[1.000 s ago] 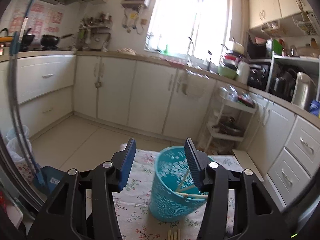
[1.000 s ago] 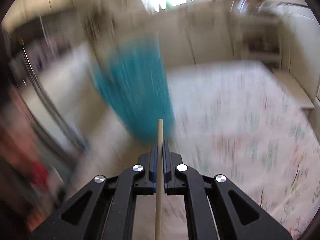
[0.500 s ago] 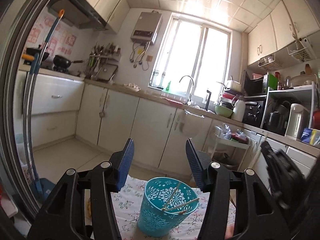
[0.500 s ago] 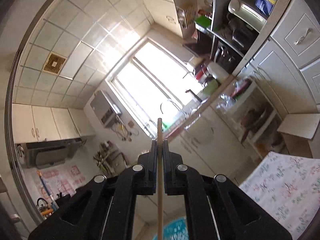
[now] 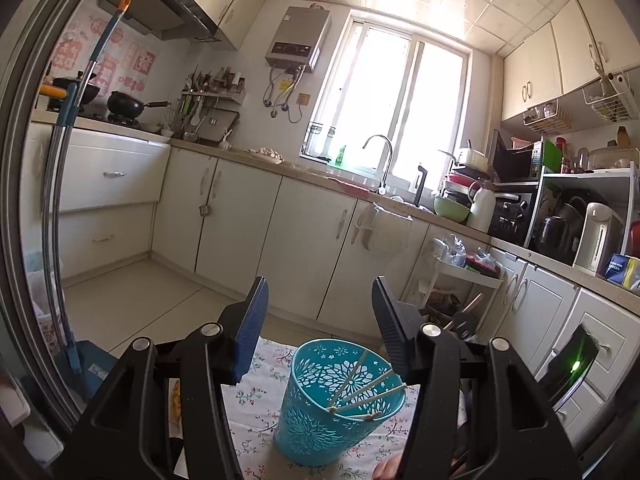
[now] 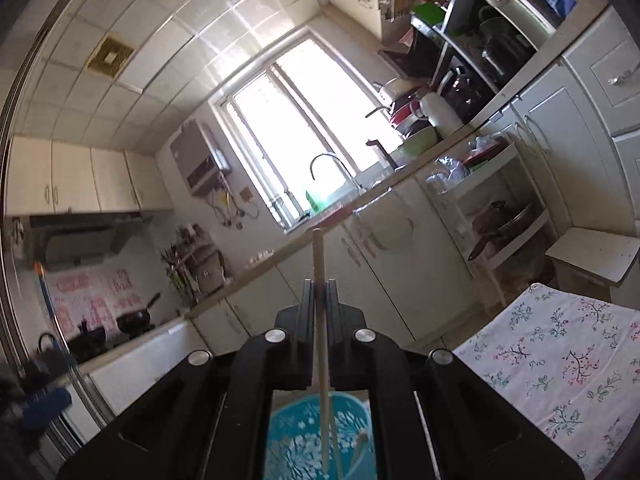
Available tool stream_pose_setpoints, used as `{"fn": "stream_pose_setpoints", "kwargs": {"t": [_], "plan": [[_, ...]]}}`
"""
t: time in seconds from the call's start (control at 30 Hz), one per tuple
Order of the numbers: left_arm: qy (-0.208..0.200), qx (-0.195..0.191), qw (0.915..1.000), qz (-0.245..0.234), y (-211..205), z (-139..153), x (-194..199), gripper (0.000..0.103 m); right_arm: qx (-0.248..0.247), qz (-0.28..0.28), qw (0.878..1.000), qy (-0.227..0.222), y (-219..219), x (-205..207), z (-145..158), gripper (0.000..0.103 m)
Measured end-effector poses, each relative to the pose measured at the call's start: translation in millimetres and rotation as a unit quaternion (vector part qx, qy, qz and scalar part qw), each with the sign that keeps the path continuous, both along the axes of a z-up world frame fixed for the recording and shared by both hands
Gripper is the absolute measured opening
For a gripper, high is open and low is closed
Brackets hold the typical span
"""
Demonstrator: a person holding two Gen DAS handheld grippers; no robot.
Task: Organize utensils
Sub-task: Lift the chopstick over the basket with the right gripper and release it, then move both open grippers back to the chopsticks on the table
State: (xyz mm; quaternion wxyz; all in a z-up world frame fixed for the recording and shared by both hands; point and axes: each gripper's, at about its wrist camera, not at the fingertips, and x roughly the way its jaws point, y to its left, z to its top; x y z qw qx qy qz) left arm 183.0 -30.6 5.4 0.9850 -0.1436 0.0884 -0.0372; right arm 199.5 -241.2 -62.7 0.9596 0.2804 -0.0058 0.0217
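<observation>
- Several chopsticks (image 5: 370, 390) already lean inside the basket (image 5: 320, 428).
- My right tongs (image 6: 319, 286) pinch one chopstick (image 6: 320, 320) above the basket, undropped.
- My left tongs (image 5: 318, 320) gape empty above the basket.

Ahead of me a bright window (image 5: 394, 100) floods the tiled kitchen with daylight. Cream cabinets (image 5: 304, 236) run under the counter (image 5: 248, 158); a water heater (image 5: 298, 38) hangs beside it, above a pale tiled floor (image 5: 132, 292).
</observation>
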Motion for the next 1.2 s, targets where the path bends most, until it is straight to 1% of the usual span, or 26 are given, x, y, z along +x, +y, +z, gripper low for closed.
{"fn": "stream_pose_setpoints", "kwargs": {"t": [0.1, 0.33, 0.5, 0.57, 0.67, 0.83, 1.0, 1.07, 1.13, 1.2], "plan": [[0.002, -0.001, 1.0, 0.0, 0.2, 0.5, 0.9, 0.051, -0.026, 0.011, 0.999, 0.018, 5.3, -2.8, -8.4, 0.007], [0.007, 0.0, 1.0, -0.005, -2.3, -1.5, -0.3, 0.051, -0.054, 0.025, 0.997, 0.054, 6.4, -4.4, -26.5, 0.007], [0.011, 0.003, 0.9999, -0.007, -3.2, -3.8, -1.3, 0.051, -0.071, 0.03, 0.995, 0.063, 10.3, -6.3, -27.9, 0.008], [0.012, 0.003, 0.9999, -0.007, -2.7, -4.2, -2.3, 0.051, -0.077, 0.032, 0.994, 0.064, 13.5, -9.3, -27.1, 0.011], [0.014, 0.002, 0.9999, -0.006, -1.9, -4.8, -2.9, 0.051, -0.087, 0.034, 0.994, 0.063, 15.9, -15.4, -25.3, 0.013], [0.018, 0.0, 0.9998, -0.007, -0.3, -5.3, -5.7, 0.051, -0.104, 0.037, 0.992, 0.063, 19.0, -28.6, -21.5, 0.02], [0.019, 0.0, 0.9998, -0.008, 1.3, -5.0, -8.5, 0.051, -0.116, 0.04, 0.99, 0.067, 20.7, -37.0, -19.1, 0.023], [0.019, 0.0, 0.9998, -0.005, 3.0, -5.2, -10.0, 0.051, -0.118, 0.041, 0.99, 0.072, 20.2, -41.1, -18.4, 0.026], [0.021, -0.001, 0.9998, -0.002, 7.5, -6.5, -12.2, 0.051, -0.122, 0.039, 0.988, 0.08, 19.9, -47.2, -18.6, 0.036], [0.025, -0.002, 0.9997, 0.002, 10.6, -9.2, -14.1, 0.052, -0.125, 0.042, 0.987, 0.09, 19.9, -53.7, -20.7, 0.037]]}}
